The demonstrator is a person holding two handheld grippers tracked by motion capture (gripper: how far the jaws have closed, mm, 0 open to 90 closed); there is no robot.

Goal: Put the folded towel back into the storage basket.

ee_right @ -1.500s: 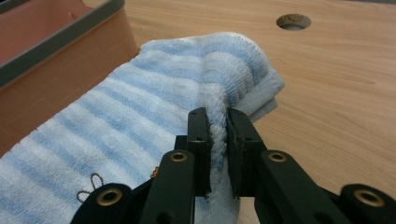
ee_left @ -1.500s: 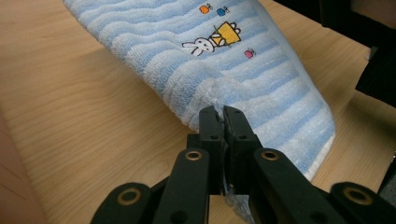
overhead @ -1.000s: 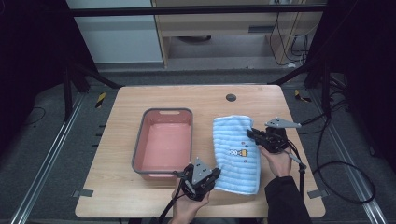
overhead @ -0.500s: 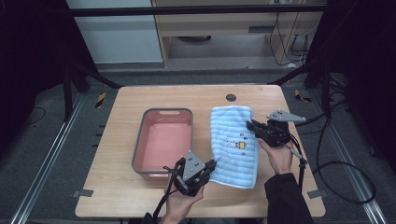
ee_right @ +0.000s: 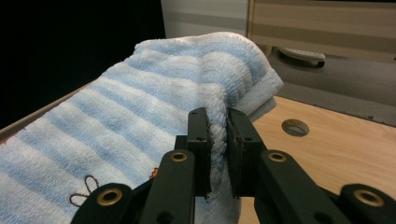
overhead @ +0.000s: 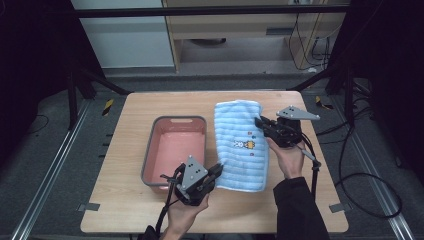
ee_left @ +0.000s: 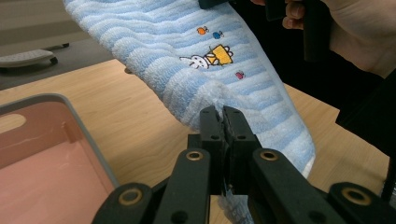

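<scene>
Wooden table (overhead: 150, 107) on grey floor (overhead: 45, 150); pale cabinet (overhead: 120, 40) and wooden shelf unit (overhead: 240, 30) behind, dark surroundings

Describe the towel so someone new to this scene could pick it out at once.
On the wooden table, right of the pink tub, lies the towel. Both grippers pinch its edges. It alone is pale blue striped cloth, stitched with a small rabbit.

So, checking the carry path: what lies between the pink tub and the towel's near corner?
Bare tabletop, seen in the left gripper view; the left hand-held gripper pinches the towel beside the pink tub.
</scene>
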